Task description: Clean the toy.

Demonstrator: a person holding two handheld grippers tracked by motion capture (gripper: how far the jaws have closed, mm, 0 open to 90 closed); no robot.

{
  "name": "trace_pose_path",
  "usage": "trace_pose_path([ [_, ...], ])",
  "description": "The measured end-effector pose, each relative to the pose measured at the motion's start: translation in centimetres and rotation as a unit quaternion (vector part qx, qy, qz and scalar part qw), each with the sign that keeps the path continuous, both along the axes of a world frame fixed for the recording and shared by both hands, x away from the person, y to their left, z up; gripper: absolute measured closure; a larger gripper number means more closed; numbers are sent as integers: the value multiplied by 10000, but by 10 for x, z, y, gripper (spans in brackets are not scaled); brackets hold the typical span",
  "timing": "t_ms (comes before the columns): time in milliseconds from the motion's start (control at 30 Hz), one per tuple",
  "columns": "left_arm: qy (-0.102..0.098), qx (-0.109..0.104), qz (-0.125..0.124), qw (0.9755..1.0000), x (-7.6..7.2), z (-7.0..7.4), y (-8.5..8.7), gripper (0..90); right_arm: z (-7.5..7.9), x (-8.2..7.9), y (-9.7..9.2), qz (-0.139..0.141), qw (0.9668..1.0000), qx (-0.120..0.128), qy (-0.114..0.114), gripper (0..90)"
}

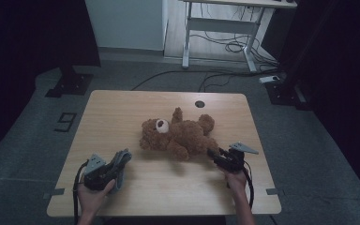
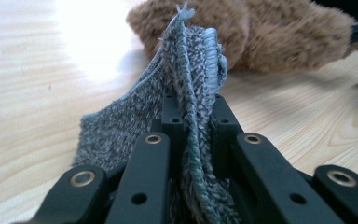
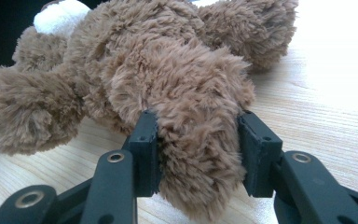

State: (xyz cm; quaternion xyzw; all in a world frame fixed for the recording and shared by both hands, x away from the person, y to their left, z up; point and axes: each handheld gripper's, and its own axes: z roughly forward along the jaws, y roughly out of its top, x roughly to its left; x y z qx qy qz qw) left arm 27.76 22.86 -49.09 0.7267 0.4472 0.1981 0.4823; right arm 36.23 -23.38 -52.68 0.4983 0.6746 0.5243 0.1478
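Observation:
A brown teddy bear (image 1: 178, 133) lies on its back in the middle of the wooden table (image 1: 122, 108), head to the left. My right gripper (image 1: 214, 155) is shut on one of the bear's legs (image 3: 198, 154), the pads pressing the fur from both sides. My left gripper (image 1: 117, 164), near the table's front left, is shut on a grey knitted cloth (image 2: 193, 93), a small garment or sock. The cloth stands pinched upright between the jaws and droops to the left onto the table. The bear (image 2: 261, 32) lies just beyond it.
A round cable hole (image 1: 199, 104) sits near the table's far edge. Beyond the table stand a white desk frame (image 1: 220, 28) with loose cables on the floor and black stands at both sides. Bare wood lies left of the bear.

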Motion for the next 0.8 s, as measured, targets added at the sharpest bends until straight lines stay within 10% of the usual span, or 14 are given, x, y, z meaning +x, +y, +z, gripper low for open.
trace_pose_path([
  [800, -311, 97, -614, 9976, 47, 38, -76, 801, -1, -1, 1, -25, 10000, 68, -11, 560],
])
